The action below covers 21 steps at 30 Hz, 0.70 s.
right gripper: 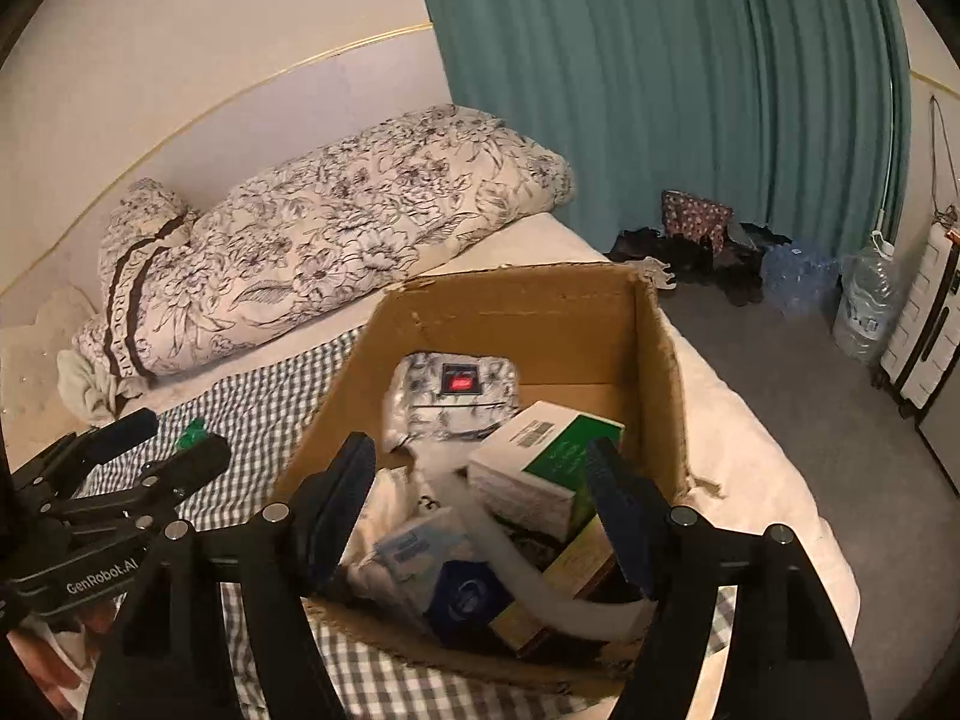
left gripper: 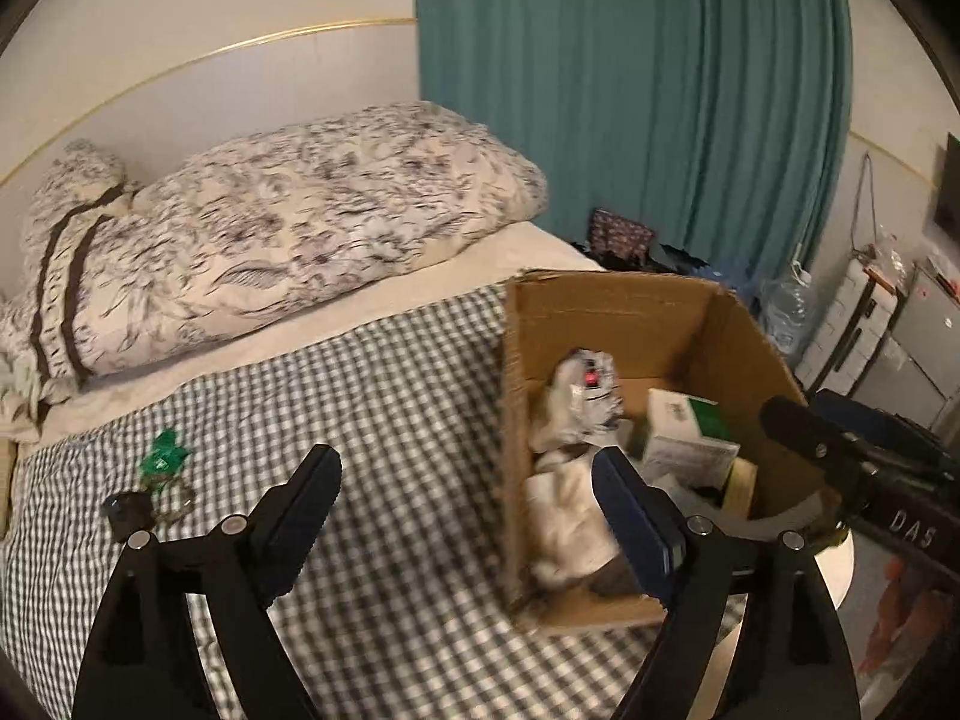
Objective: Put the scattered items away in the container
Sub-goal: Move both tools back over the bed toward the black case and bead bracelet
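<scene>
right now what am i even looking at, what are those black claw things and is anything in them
Those are two hand-held grippers, each carrying a camera that looks out along its two fingers. One picture is from the left gripper, the other from the right gripper. Both are open and hold nothing. They hang over a bed with a checked cover. A cardboard box on it already holds a green-white carton and soft packets. A green wrapper and a small dark thing lie outside it.
</scene>
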Motion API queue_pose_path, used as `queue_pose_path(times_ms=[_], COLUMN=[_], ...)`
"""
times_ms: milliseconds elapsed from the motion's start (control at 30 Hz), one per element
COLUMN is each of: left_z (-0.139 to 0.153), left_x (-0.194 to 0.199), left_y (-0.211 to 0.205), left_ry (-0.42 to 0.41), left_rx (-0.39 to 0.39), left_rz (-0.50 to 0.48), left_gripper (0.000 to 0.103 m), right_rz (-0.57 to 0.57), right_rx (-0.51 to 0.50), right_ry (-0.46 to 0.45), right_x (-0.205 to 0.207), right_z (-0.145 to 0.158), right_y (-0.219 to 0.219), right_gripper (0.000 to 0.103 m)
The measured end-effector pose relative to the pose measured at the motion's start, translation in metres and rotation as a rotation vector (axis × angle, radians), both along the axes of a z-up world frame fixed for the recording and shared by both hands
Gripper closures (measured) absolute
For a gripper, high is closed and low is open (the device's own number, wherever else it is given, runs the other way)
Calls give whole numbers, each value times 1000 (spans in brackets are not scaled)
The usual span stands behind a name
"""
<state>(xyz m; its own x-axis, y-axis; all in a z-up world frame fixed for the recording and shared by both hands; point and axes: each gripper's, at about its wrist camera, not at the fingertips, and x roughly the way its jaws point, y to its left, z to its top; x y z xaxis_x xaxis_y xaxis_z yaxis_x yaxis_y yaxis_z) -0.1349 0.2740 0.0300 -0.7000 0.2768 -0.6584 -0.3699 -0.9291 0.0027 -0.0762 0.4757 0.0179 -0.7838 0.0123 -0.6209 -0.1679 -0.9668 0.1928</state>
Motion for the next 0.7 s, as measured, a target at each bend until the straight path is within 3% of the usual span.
queue_pose_path(times_ms=[233, 400, 500, 533, 600, 700], left_z=[1, 6, 7, 5, 0, -9], left_x=[25, 53, 71, 77, 88, 102], left_y=[-67, -119, -151, -161, -180, -203], left_ry=[22, 82, 88, 84, 79, 73], left_rx=[-41, -111, -92, -82, -69, -54], left_rz=[105, 224, 280, 297, 331, 364], left_gripper=[15, 10, 10, 9, 6, 4], right_rz=[74, 132, 161, 168, 168, 166], right_rx=[-7, -8, 2, 4, 5, 16], right_ry=[-2, 14, 26, 29, 35, 47], right_x=[14, 29, 39, 42, 48, 60], right_z=[-1, 1, 1, 1, 0, -3], right_y=[-52, -103, -133, -142, -158, -184], right_gripper=[31, 31, 31, 29, 15, 7])
